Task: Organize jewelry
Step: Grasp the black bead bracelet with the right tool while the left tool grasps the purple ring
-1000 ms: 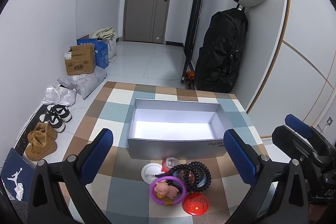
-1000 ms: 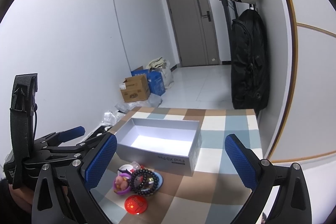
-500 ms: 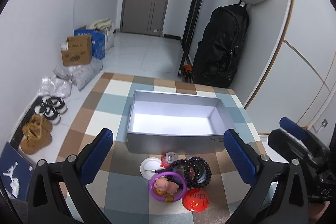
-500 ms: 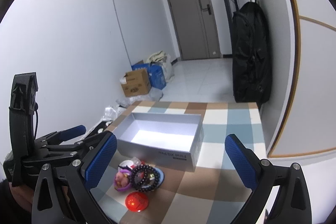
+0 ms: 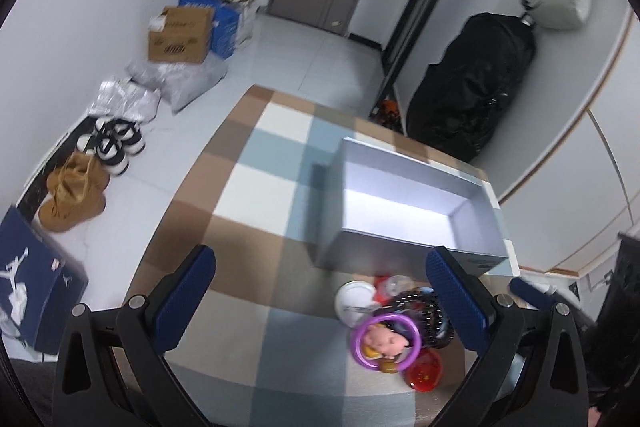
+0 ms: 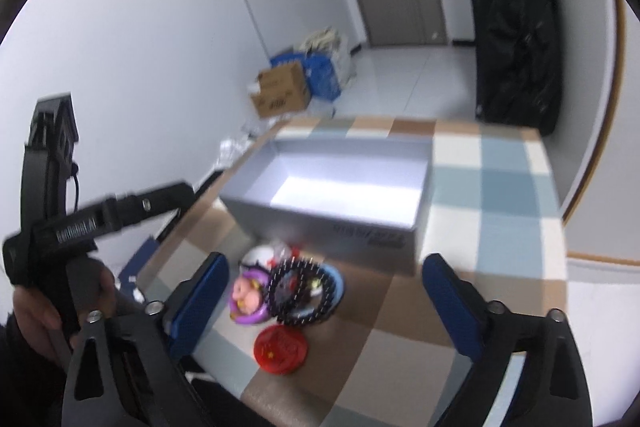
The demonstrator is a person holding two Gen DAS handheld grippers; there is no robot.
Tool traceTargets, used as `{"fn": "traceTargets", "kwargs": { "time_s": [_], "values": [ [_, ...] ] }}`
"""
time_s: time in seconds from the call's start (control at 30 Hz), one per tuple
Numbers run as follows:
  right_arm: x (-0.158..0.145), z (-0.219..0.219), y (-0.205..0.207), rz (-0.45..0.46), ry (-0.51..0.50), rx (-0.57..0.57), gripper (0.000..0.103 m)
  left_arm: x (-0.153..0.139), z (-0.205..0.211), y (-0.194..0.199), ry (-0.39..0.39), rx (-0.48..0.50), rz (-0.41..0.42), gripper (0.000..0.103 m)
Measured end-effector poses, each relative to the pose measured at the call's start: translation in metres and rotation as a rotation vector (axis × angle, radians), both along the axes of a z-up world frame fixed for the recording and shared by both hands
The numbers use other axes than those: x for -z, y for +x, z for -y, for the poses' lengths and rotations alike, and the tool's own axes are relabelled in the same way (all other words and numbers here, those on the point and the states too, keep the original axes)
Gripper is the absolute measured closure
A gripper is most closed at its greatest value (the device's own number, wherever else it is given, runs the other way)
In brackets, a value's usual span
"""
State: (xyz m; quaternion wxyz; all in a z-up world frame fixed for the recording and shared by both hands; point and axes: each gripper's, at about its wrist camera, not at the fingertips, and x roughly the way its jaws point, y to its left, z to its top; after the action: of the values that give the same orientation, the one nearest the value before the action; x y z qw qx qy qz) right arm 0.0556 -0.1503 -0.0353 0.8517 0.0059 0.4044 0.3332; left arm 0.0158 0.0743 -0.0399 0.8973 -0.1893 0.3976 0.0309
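Observation:
A small heap of jewelry lies on the checked tablecloth in front of an open grey box [image 5: 404, 203] [image 6: 336, 187]. It holds a purple ring with a pink pig charm [image 5: 386, 341] [image 6: 248, 297], black bead bracelets [image 5: 424, 311] [image 6: 300, 289], a red round badge [image 5: 423, 371] [image 6: 281, 346] and a white disc [image 5: 353, 301]. My left gripper [image 5: 320, 307] hangs open above the cloth, left of the heap. My right gripper [image 6: 324, 301] is over the heap, its jaws wide and closing, pressing nothing.
Shoes [image 5: 112, 143], brown boots [image 5: 76, 195], a blue shoebox [image 5: 32, 279] and cardboard boxes [image 5: 180, 35] line the floor at the left. A black bag [image 5: 472, 87] hangs by the wall. A person's hand [image 6: 36, 319] holds the left gripper's handle.
Both grippers have dropped and tilted downward toward the heap. The left view has rolled, so the box now sits to the right. The right jaws have narrowed slightly.

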Motion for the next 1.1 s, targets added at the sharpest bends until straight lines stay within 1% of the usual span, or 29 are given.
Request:
{"fn": "traceTargets", "kwargs": {
  "time_s": [0.07, 0.2, 0.23, 0.33, 0.4, 0.43, 0.47, 0.6, 0.63, 0.77, 0.87, 1.0, 1.1],
  "values": [
    [0.010, -0.009, 0.002, -0.032, -0.024, -0.023, 0.016, 0.001, -0.002, 0.001, 0.002, -0.007, -0.019, 0.001],
    [0.019, -0.024, 0.001, -0.044, -0.076, -0.062, 0.017, 0.004, -0.003, 0.000, 0.010, -0.002, -0.049, 0.001],
    [0.021, -0.027, 0.002, -0.047, -0.090, -0.072, 0.019, 0.004, -0.005, -0.001, 0.009, 0.001, -0.050, 0.001],
    [0.030, -0.034, 0.004, -0.063, -0.119, -0.094, 0.029, 0.003, -0.006, -0.004, 0.030, 0.006, -0.054, 0.001],
    [0.036, -0.039, 0.005, -0.073, -0.141, -0.098, 0.034, 0.004, -0.009, -0.004, 0.031, 0.007, -0.057, 0.001],
    [0.037, -0.040, 0.007, -0.080, -0.145, -0.102, 0.042, 0.005, -0.011, -0.004, 0.027, 0.006, -0.060, 0.001],
    [0.038, -0.040, 0.008, -0.087, -0.146, -0.103, 0.045, 0.005, -0.012, -0.003, 0.027, 0.005, -0.061, 0.001],
    [0.037, -0.039, 0.011, -0.087, -0.139, -0.093, 0.048, 0.006, -0.013, -0.005, 0.028, 0.009, -0.069, 0.001],
    [0.036, -0.038, 0.011, -0.088, -0.135, -0.086, 0.052, 0.006, -0.013, -0.004, 0.028, 0.011, -0.069, 0.001],
    [0.036, -0.033, 0.016, -0.114, -0.104, -0.074, 0.055, 0.009, -0.010, -0.004, 0.033, 0.026, -0.074, 0.001],
    [0.033, -0.030, 0.018, -0.116, -0.086, -0.066, 0.056, 0.010, -0.006, -0.006, 0.034, 0.049, -0.083, 0.001],
    [0.029, -0.028, 0.020, -0.107, -0.055, -0.053, 0.057, 0.014, 0.004, -0.011, 0.007, 0.109, -0.104, 0.001],
    [0.026, -0.024, 0.022, -0.110, -0.035, -0.038, 0.057, 0.020, 0.017, -0.013, 0.009, 0.163, -0.136, 0.002]
  ]
}}
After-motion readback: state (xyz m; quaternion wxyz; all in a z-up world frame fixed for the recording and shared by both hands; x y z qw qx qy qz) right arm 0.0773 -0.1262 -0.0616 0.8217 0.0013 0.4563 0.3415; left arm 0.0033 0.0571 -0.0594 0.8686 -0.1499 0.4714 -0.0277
